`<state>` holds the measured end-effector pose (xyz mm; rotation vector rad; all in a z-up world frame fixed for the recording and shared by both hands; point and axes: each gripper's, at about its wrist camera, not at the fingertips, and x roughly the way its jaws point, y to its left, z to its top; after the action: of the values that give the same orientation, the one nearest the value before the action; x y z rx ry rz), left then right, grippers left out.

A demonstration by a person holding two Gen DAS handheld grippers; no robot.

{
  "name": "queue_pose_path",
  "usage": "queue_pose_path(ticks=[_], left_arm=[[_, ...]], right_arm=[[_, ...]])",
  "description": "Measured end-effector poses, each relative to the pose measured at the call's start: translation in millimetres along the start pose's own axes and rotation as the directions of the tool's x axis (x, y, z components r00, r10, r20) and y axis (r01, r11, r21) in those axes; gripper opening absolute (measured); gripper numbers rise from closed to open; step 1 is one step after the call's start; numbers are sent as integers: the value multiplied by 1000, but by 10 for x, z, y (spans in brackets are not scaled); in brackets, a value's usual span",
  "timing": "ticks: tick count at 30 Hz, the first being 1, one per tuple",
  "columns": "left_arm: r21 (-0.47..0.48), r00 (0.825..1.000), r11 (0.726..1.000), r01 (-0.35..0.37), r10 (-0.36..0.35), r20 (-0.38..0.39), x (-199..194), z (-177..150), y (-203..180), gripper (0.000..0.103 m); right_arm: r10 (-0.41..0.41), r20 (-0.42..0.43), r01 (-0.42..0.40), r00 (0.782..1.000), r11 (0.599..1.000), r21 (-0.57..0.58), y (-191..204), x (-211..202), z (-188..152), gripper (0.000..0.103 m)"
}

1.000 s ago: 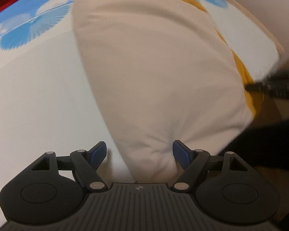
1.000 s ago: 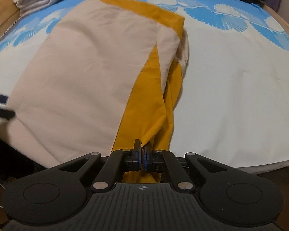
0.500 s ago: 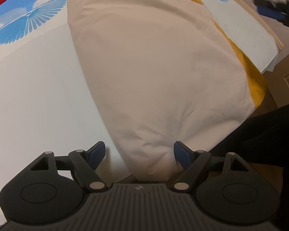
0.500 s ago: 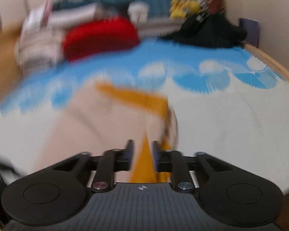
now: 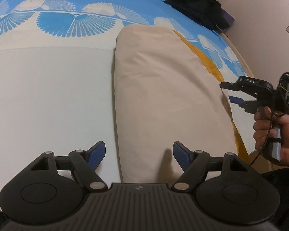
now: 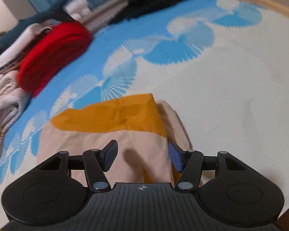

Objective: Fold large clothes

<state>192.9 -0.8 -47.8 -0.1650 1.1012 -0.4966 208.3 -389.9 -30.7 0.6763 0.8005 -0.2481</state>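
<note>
A large beige garment with a mustard-yellow lining lies folded lengthwise on the bed. Its yellow edge shows along the right side. My left gripper is open and empty, above the garment's near end. My right gripper shows at the right of the left wrist view, held in a hand over the garment's right edge. In the right wrist view the right gripper is open and empty above the beige cloth, with the yellow band just beyond the fingertips.
The bed sheet is white with a blue fan pattern. A red folded garment and pale folded clothes sit at the bed's far side. A black clothes pile lies by the wall. The bed's wooden edge runs on the right.
My right gripper has opened, let go of the yellow cloth and lifted over the garment. My left gripper has stayed open and pulled back, so more of the bed shows.
</note>
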Motion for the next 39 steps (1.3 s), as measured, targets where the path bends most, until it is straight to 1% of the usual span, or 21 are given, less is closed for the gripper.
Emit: queue_pose_path(ticks=[1, 2, 3, 4, 6, 8, 11, 12, 14, 16, 17, 18, 20, 22, 26, 31, 33, 35, 36, 38, 39], left_arm=[[1, 1000, 1000, -6, 6, -1, 13, -1, -24, 81], [-2, 1000, 1000, -9, 9, -2, 16, -7, -20, 81], [-10, 1000, 1000, -12, 11, -4, 23, -3, -21, 81], [-19, 1000, 1000, -15, 15, -6, 33, 0, -38, 81], [-37, 1000, 999, -21, 21, -11, 49, 10, -39, 81], [-47, 1000, 999, -17, 17, -10, 48, 29, -40, 81], [-68, 1000, 998, 12, -12, -3, 54, 144, -9, 81], [-82, 1000, 996, 31, -31, -2, 60, 201, 18, 81], [-110, 998, 992, 65, -66, -6, 111, 320, 76, 81], [-141, 996, 986, 89, -91, -9, 194, 458, 148, 82], [-156, 995, 983, 95, -98, -12, 239, 523, 191, 82], [-176, 994, 979, 100, -105, -16, 303, 592, 236, 82], [-213, 992, 971, 108, -118, -33, 451, 720, 307, 82], [-243, 990, 964, 112, -128, -53, 609, 813, 365, 82], [-309, 981, 941, 138, -173, -88, 961, 906, 400, 87], [-390, 976, 907, 160, -205, -77, 1293, 916, 409, 90], [-393, 979, 905, 165, -198, -45, 1332, 948, 386, 88], [-356, 985, 922, 151, -171, -25, 1326, 983, 318, 77], [-320, 989, 938, 134, -148, -20, 1310, 1004, 261, 74], [-272, 992, 954, 123, -126, 7, 1235, 1050, 170, 50], [-248, 991, 959, 134, -130, 32, 1162, 1087, 121, 44]], right_arm=[[-6, -16, 6, 1000, 1000, 5, 5, 74, 0, 51], [-9, -28, 10, 1000, 1000, 2, 28, 131, -9, 36], [-11, -34, 11, 999, 1000, -12, 63, 172, -11, 12], [-23, -38, 22, 999, 999, -38, 94, 204, -21, 6], [-21, -20, 21, 1000, 999, -41, 109, 224, -25, 1], [-37, 9, 38, 999, 999, -24, 68, 209, 1, 1], [-152, 17, 153, 988, 987, -49, 37, 218, -22, 1], [-164, 13, 165, 986, 985, -53, 28, 220, -31, 2], [-150, -2, 150, 989, 987, -54, 14, 205, -41, 8], [-135, -26, 133, 991, 990, -47, -21, 175, -58, 29], [-131, -37, 130, 991, 991, -39, -58, 160, -66, 44], [-119, -50, 118, 992, 993, -24, -99, 137, -83, 50], [-48, -125, 50, 991, 999, 12, -210, 148, -122, 52], [23, -214, -17, 977, 999, 28, -298, 190, -170, 53], [17, -262, -22, 965, 1000, -17, -344, 204, -237, 64], [24, -290, -15, 957, 999, 35, -414, 269, -256, 65], [14, -297, -7, 955, 1000, 25, -388, 302, -263, 66], [2, -295, 0, 956, 1000, 4, -345, 328, -271, 60], [0, -291, -2, 957, 1000, -7, -329, 350, -258, 50], [1, -270, -11, 963, 999, -39, -272, 352, -265, 34], [-7, -263, -7, 965, 999, -51, -247, 336, -267, 27]])
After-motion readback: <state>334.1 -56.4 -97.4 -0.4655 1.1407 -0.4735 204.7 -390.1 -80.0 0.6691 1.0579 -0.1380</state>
